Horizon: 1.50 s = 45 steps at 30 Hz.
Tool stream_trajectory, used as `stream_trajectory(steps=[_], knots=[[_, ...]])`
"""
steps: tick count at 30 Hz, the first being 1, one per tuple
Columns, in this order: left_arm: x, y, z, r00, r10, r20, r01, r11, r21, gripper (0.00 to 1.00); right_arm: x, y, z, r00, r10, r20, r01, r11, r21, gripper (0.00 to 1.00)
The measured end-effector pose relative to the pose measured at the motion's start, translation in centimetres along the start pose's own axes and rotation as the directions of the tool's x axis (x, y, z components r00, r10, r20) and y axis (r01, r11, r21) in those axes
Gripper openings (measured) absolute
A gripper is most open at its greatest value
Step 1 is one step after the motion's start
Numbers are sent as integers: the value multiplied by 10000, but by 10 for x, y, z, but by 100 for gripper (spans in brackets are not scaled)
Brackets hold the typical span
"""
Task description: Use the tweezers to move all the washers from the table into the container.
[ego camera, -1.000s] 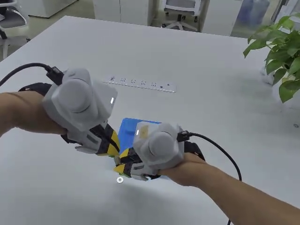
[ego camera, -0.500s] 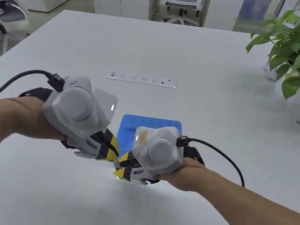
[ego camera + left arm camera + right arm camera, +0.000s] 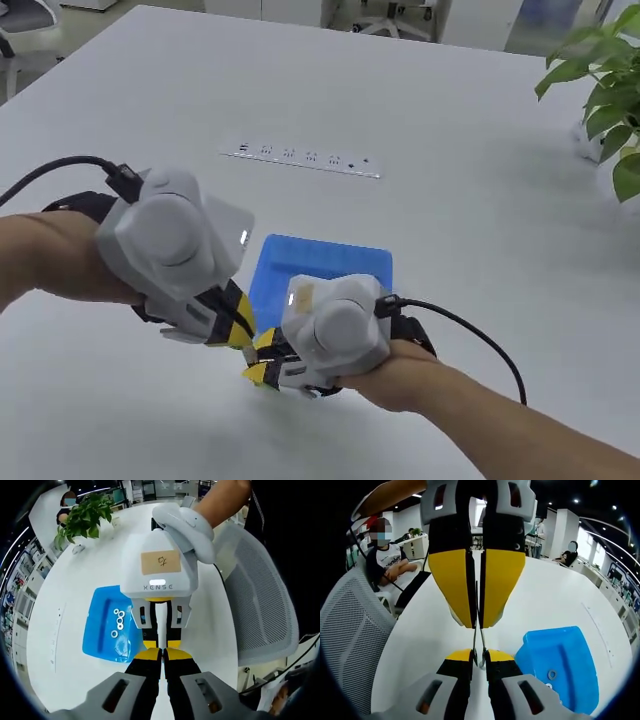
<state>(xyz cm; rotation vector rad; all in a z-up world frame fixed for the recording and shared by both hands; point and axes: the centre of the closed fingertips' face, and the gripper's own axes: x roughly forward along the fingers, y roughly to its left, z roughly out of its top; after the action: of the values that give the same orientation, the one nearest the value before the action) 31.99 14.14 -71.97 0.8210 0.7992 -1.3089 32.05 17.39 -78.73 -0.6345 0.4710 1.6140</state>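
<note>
My two grippers meet tip to tip just in front of the blue container (image 3: 322,262). The left gripper (image 3: 243,333) comes in from the left and the right gripper (image 3: 260,368) from the near side. A thin pair of metal tweezers (image 3: 477,611) runs from between the left gripper's yellow jaws into the right gripper (image 3: 479,657), whose jaws are closed on it. In the left gripper view, my left gripper (image 3: 163,654) stands nearly closed facing the right one. Several washers (image 3: 119,623) lie inside the container (image 3: 100,635); one washer (image 3: 552,674) shows in the right gripper view.
A white power strip (image 3: 300,160) lies beyond the container. A green plant (image 3: 605,110) stands at the table's far right. A cable (image 3: 470,330) trails from the right gripper. A mesh office chair (image 3: 265,605) sits beside the table, and people sit in the background.
The head camera has tilted, so the table sits lower in view. Both grippers stay tip to tip. A washer seen on the table by the right gripper a second ago is now hidden.
</note>
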Motion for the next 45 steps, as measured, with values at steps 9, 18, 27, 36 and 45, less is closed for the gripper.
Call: stream_trajectory(steps=[9,18,27,36,45], knots=[[1,3,2,10000,-28,82,28,10000,-1,6,3,-1,-3,10000,39,-25,-39,10000,57,12],[3,3,0,9999,-81,63,82,9999,-65,6,4,-1,-3,10000,68,-42,-67,9999,81,12],[4,6,4,9998,-65,212,66,10000,-59,6,-3,-2,-4,10000,-94,-33,94,9999,100,12],[5,3,7,9995,-103,287,105,9999,-89,6,-5,-1,-4,9998,-189,-29,189,9998,80,11],[5,2,7,9996,-122,266,125,9999,-103,6,-6,1,-5,9998,-178,-125,178,9998,42,10]])
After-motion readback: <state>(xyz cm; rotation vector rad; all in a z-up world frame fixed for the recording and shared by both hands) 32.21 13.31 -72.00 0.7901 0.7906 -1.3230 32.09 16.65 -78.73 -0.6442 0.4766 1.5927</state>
